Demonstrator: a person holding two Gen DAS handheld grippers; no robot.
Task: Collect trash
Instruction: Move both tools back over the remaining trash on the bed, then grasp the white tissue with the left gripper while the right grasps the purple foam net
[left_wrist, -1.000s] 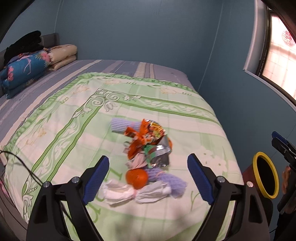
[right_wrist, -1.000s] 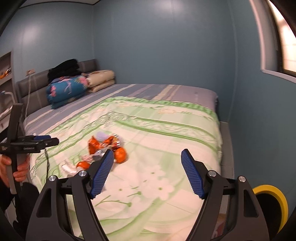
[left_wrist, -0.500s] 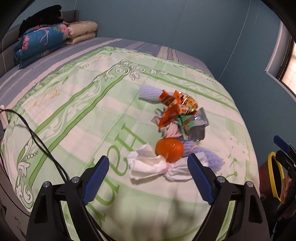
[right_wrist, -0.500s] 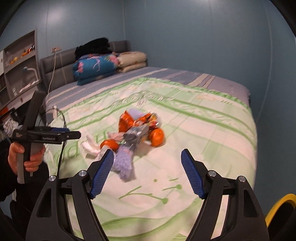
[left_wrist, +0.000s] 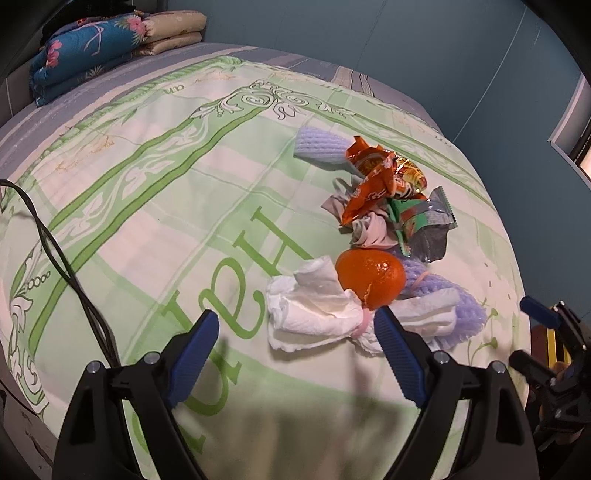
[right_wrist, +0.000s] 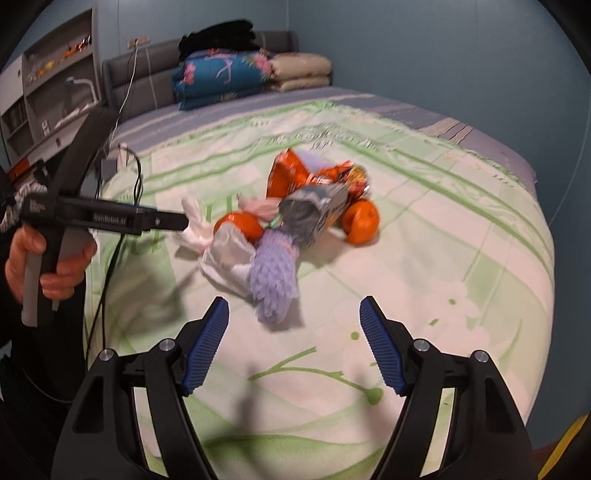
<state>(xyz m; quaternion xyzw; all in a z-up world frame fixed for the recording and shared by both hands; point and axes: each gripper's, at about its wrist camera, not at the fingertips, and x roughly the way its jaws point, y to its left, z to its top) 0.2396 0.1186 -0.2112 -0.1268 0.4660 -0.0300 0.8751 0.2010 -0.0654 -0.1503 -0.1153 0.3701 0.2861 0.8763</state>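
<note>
We hold the left gripper (left_wrist: 295, 334) above the near edge of the bed (left_wrist: 147, 206), its jaws spread wide and empty, so that the crumpled tissue (left_wrist: 314, 314) lies just ahead of and between the blue pads. The tissue touches an orange (left_wrist: 371, 277), which in turn rests against a purple foam net (left_wrist: 461, 310); we judge the wide spread is kept to take the soft, bulky tissue without nudging the fruit.

The right gripper (right_wrist: 293, 326) likewise stands open with nothing in it, pointing down at the same purple foam net (right_wrist: 273, 277) from the other side. The trash lies in one heap near the middle of the green quilt: orange snack wrappers (left_wrist: 376, 181), a silver-lined packet (left_wrist: 428, 225) and a second foam net (left_wrist: 321, 146) behind them. A second orange (right_wrist: 360, 221) lies at the far side of the heap.

A yellow-rimmed bin (right_wrist: 569, 446) shows only at the picture's corner, beside the bed. A black cable (left_wrist: 66, 266) trails over the quilt, well apart from the heap. Folded bedding (right_wrist: 251, 77) is stacked at the headboard.
</note>
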